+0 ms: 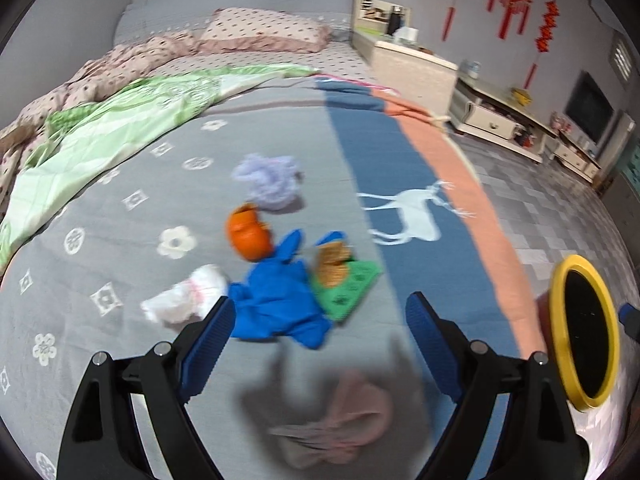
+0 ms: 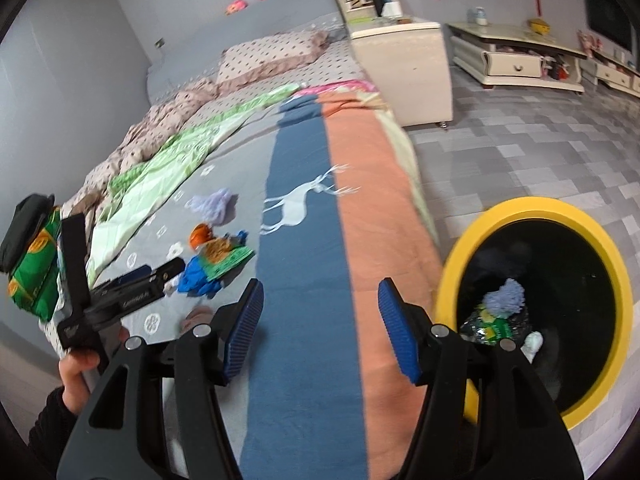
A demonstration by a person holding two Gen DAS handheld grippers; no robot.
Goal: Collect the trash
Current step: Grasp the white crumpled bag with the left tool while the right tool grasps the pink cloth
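Trash lies on the bed: a lilac crumpled wad [image 1: 269,184], an orange peel [image 1: 249,236], a blue glove [image 1: 276,304], a green wrapper [image 1: 348,288] with a brown biscuit piece [image 1: 332,266], a white tissue [image 1: 186,294] and a pink scrap [image 1: 332,424] between my left fingers. My left gripper [image 1: 320,340] is open above the pink scrap, empty. My right gripper [image 2: 320,328] is open and empty over the bed's edge, left of the yellow-rimmed black bin [image 2: 540,304]. The bin holds a lilac wad [image 2: 505,298], a green wrapper and a white piece.
The bin also shows in the left wrist view [image 1: 582,332] beside the bed. A green quilt [image 1: 120,120] and pillow [image 1: 264,30] lie at the head end. A nightstand [image 2: 404,64] and low cabinet [image 2: 516,58] stand on the tiled floor.
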